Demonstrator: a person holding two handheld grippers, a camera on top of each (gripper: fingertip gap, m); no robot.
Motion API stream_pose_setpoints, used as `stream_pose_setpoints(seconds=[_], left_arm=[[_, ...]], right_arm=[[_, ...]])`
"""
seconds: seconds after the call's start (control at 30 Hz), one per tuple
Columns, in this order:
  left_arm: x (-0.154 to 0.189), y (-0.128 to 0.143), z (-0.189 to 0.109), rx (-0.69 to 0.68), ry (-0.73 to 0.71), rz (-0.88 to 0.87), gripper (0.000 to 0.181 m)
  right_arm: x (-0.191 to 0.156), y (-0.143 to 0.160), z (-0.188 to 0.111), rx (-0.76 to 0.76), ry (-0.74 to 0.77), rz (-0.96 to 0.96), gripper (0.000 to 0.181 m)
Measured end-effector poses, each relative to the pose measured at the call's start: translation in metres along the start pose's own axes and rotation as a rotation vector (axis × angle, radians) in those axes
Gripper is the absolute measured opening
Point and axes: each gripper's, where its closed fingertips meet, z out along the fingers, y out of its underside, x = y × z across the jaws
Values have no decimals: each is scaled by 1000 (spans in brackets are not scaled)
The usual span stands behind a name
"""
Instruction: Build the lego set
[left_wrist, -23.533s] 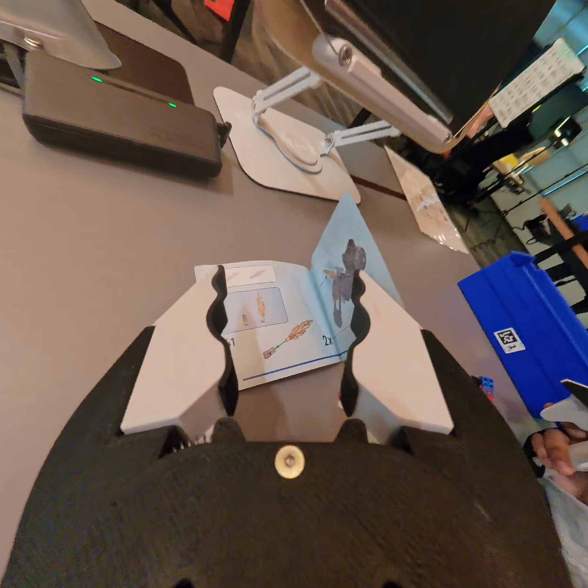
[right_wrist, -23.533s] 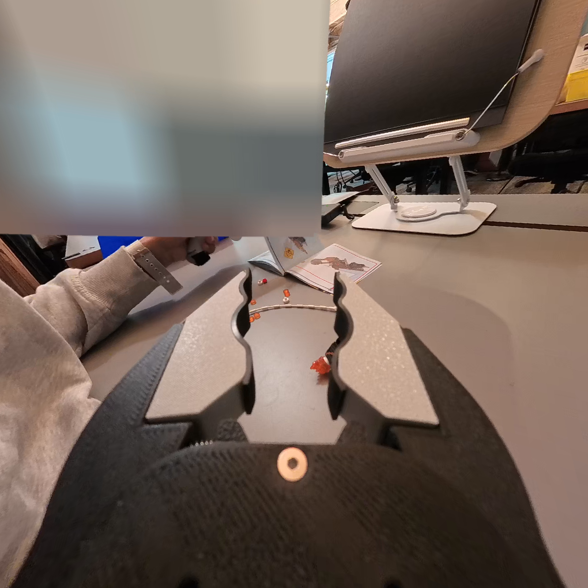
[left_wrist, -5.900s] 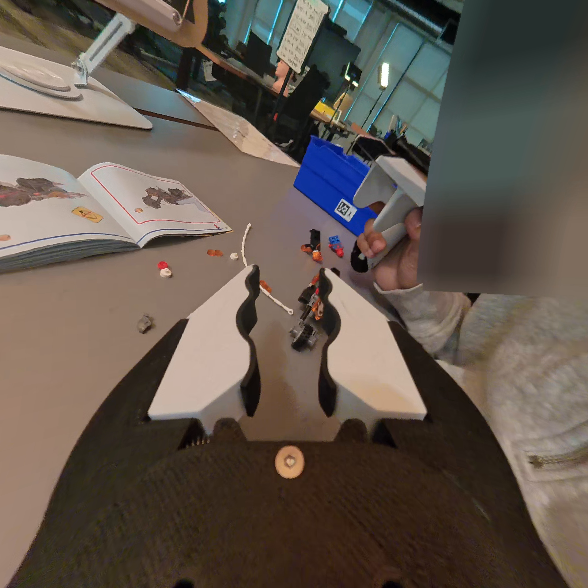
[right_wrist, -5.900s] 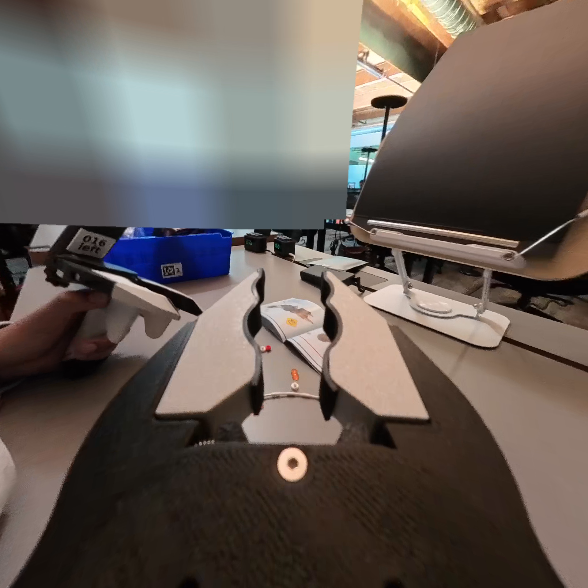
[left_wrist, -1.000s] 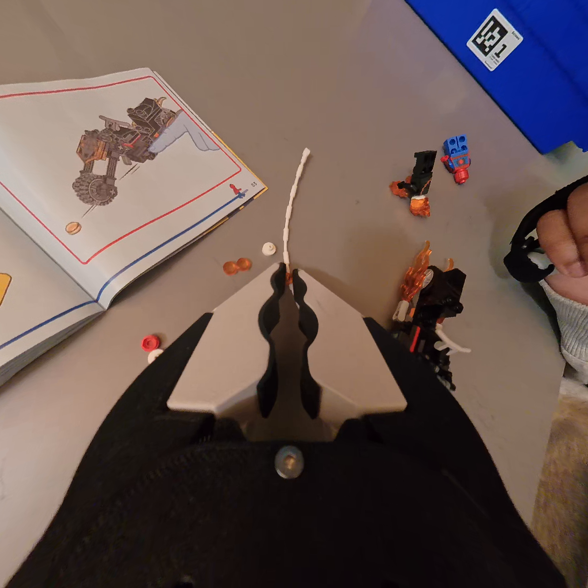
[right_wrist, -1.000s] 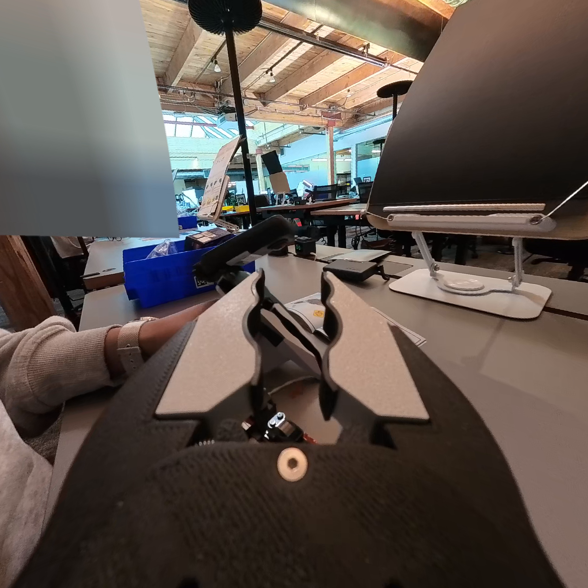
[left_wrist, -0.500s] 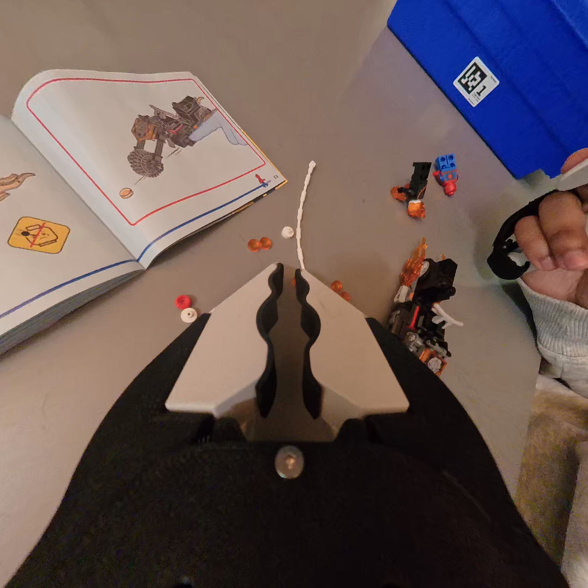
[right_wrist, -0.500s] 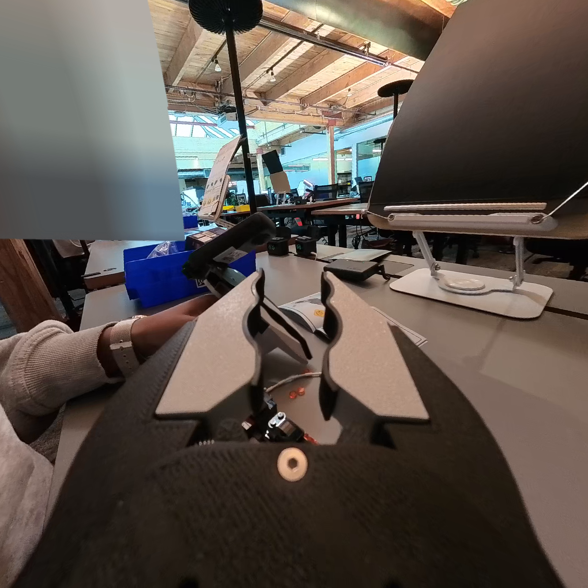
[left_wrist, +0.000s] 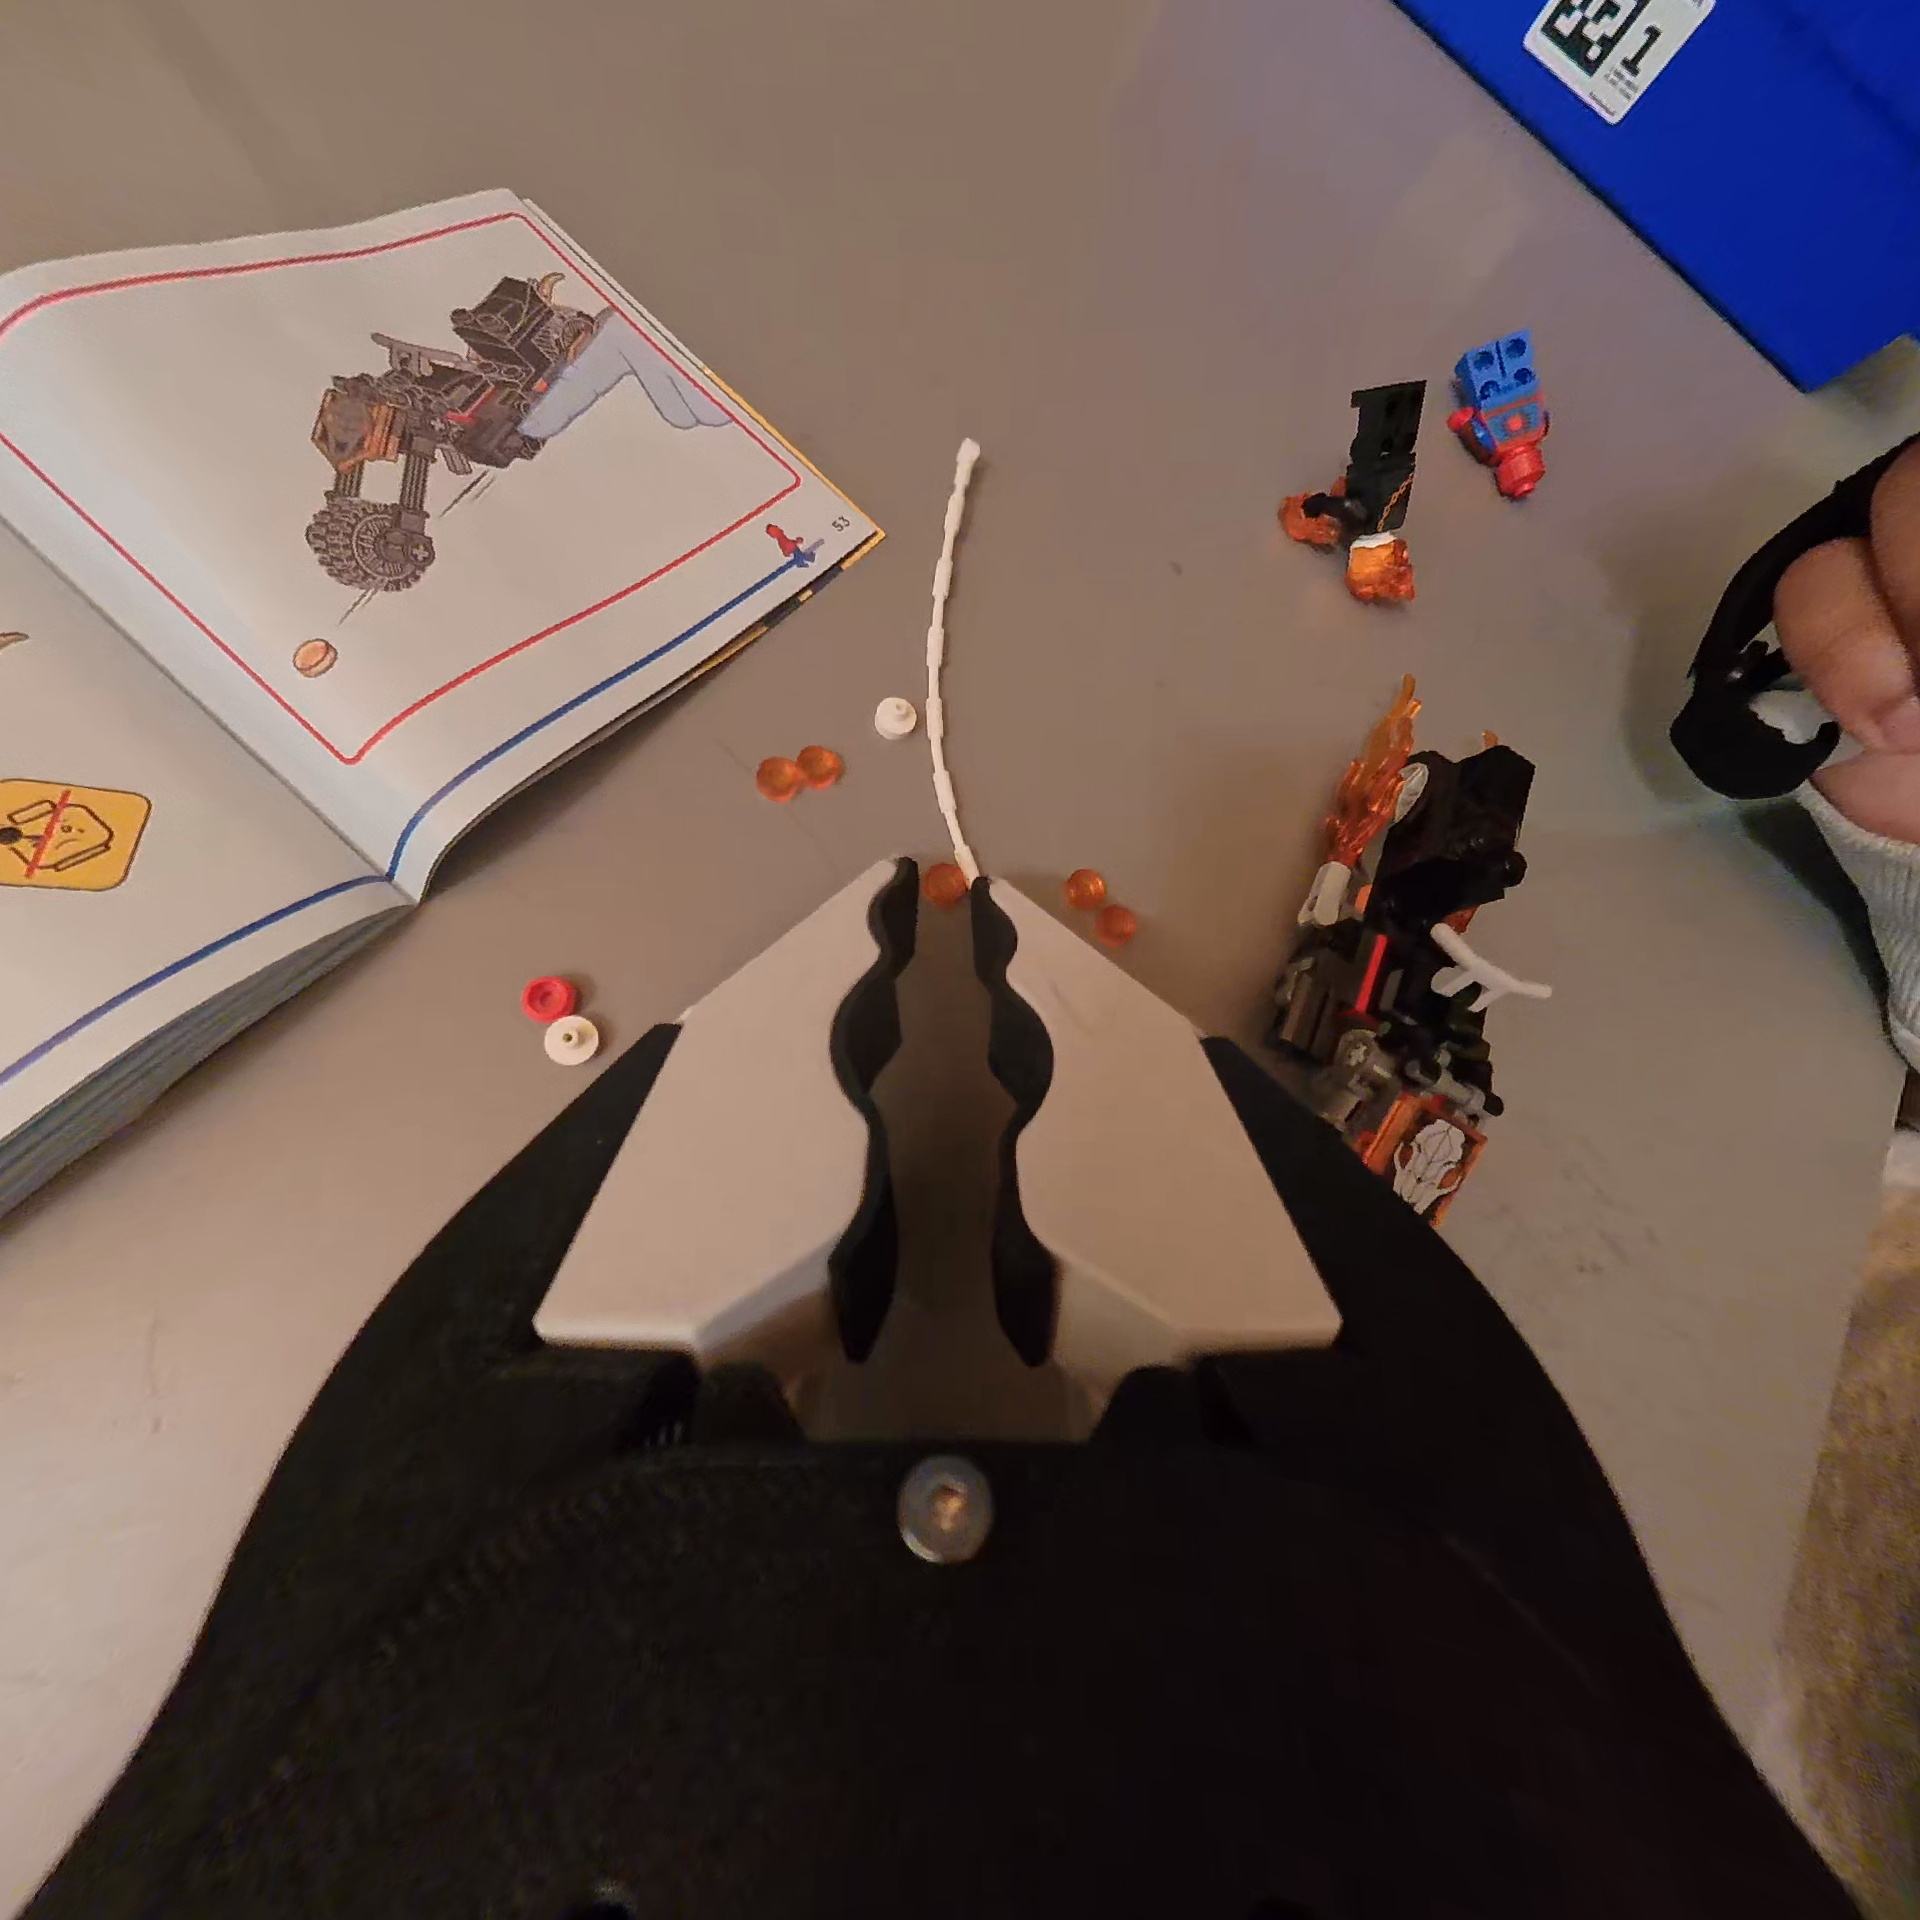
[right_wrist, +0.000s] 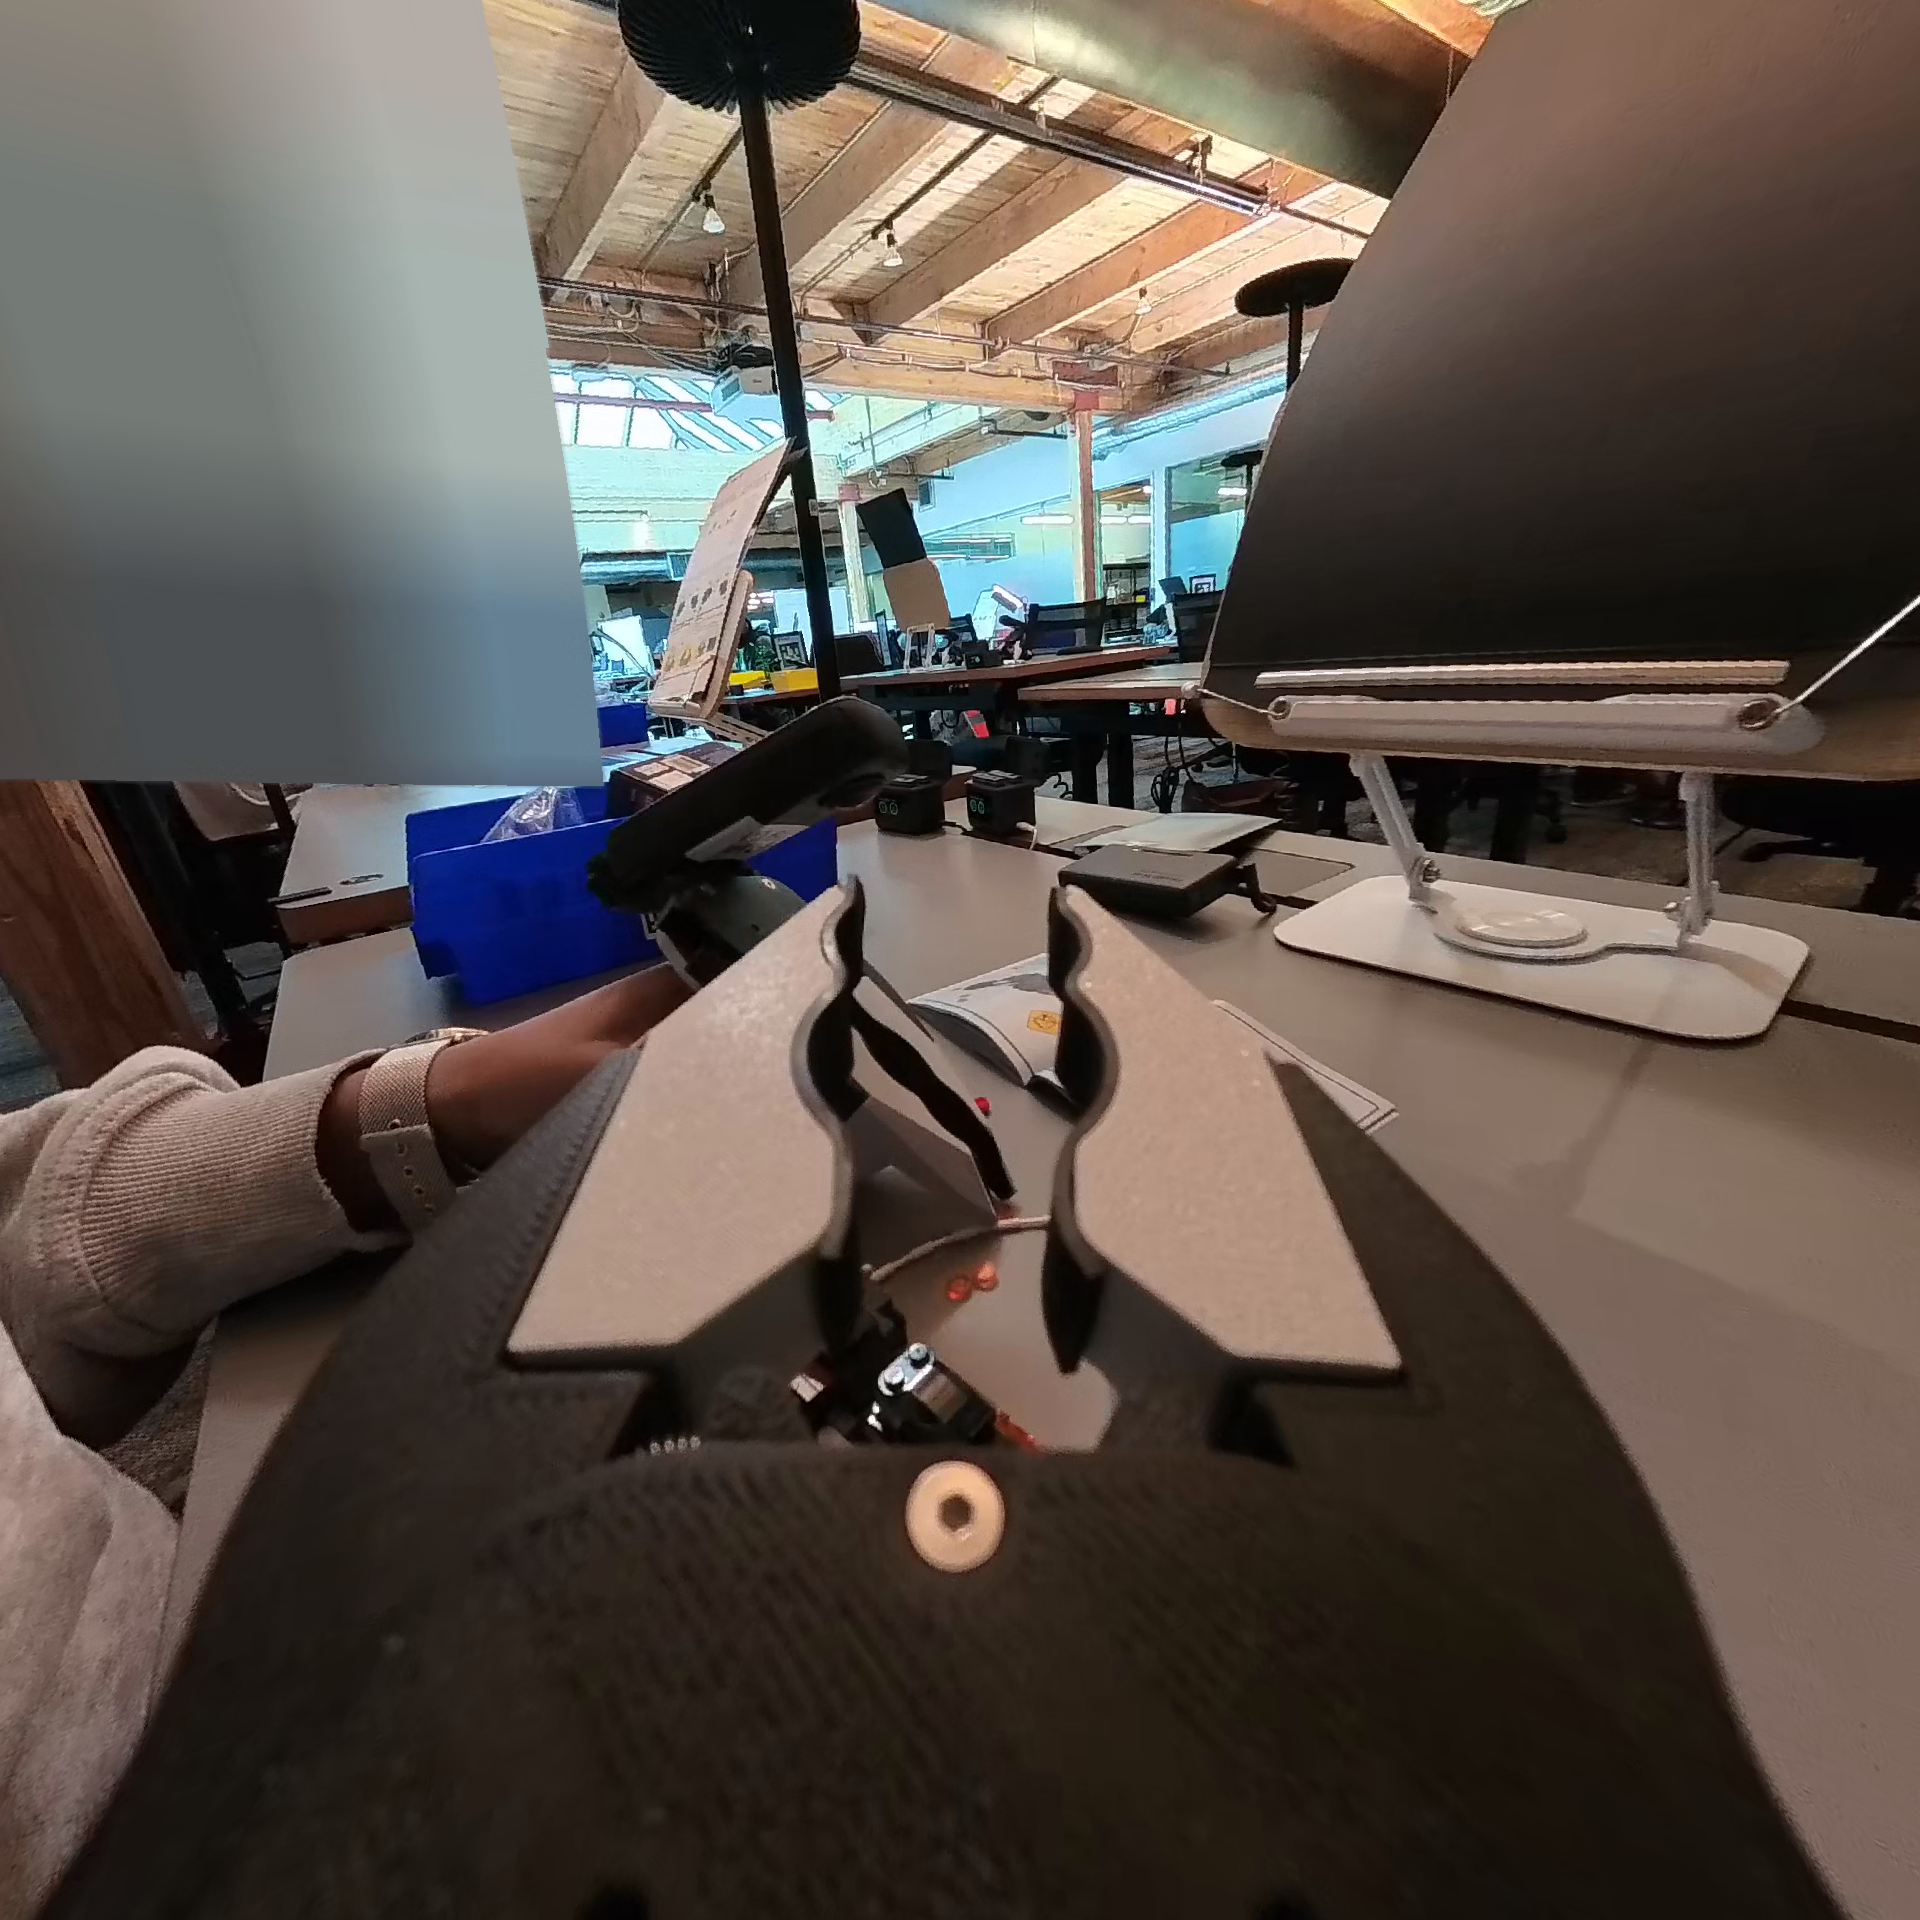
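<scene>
- The half-built lego model (left_wrist: 1392, 997), black with orange flames, lay on the grey table (left_wrist: 1143, 260), just to the right of the left gripper (left_wrist: 943, 878).
- The left gripper pointed down at the table, and its two fingers were nearly together with a thin gap at the tips.
- A tiny orange round stud (left_wrist: 943, 883) sat in that gap, but the picture did not show if the tips squeezed it.
- A thin white chain piece (left_wrist: 940, 665) ran away from the tips.
- More small orange, red and white studs lay around.
- A black and orange minifigure (left_wrist: 1366, 488) and a blue and red minifigure (left_wrist: 1501, 416) lay farther off.
- The open instruction booklet (left_wrist: 312, 540) lay to the left.
- A blue bin (left_wrist: 1766, 177) stood at the far right.
- The right gripper (right_wrist: 954, 925) was held above the table with its fingers spread apart and nothing between them.
</scene>
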Motion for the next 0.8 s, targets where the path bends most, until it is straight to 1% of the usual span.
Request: stream_pose_setpoints(seconds=[0.27, 0.57, 0.8], left_arm=[[-4, 3, -2, -9, -21, 12, 6], [-2, 1, 2, -17, -39, 56, 10], [0, 1, 2, -18, -38, 59, 6]], right_arm=[[0, 0, -1, 1, -2, 2, 33], [-1, 0, 0, 0, -3, 1, 33], [0, 1, 0, -3, -2, -1, 33]])
